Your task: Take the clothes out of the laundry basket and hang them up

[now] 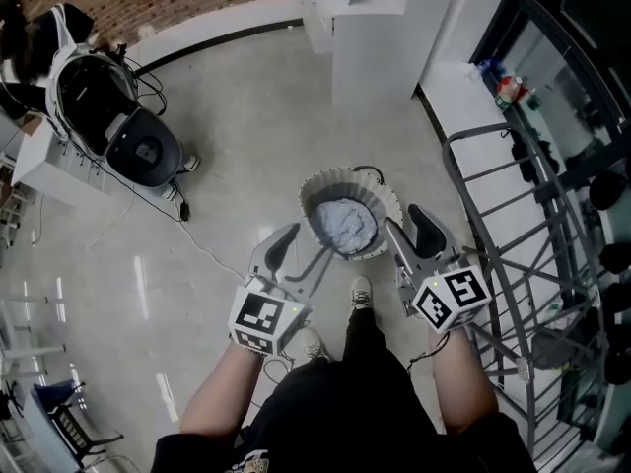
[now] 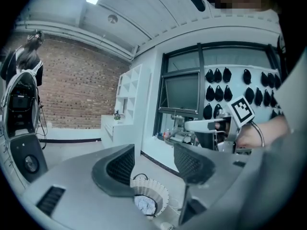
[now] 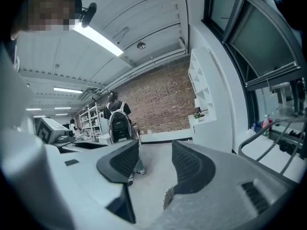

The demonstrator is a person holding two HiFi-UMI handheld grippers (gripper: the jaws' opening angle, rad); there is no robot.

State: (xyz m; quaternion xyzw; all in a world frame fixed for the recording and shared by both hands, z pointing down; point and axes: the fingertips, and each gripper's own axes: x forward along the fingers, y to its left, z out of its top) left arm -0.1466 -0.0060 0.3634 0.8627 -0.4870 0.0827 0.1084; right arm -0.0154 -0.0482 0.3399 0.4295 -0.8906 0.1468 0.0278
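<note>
Left gripper (image 1: 301, 255) and right gripper (image 1: 409, 236), jaws apart and empty, flank the white laundry basket (image 1: 308, 189) on the floor (image 1: 246, 116) holding bunched pale clothes (image 1: 343, 225); risk: a jaw catches its rim and tips it, or pinches several garments together.

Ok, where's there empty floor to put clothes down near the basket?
The biggest bare floor lies between the laundry basket, the white shelf unit and the black-and-white machine. Left of the basket is free too, past the thin cable. The right side is crowded: the drying rack stands close beside the basket.
</note>
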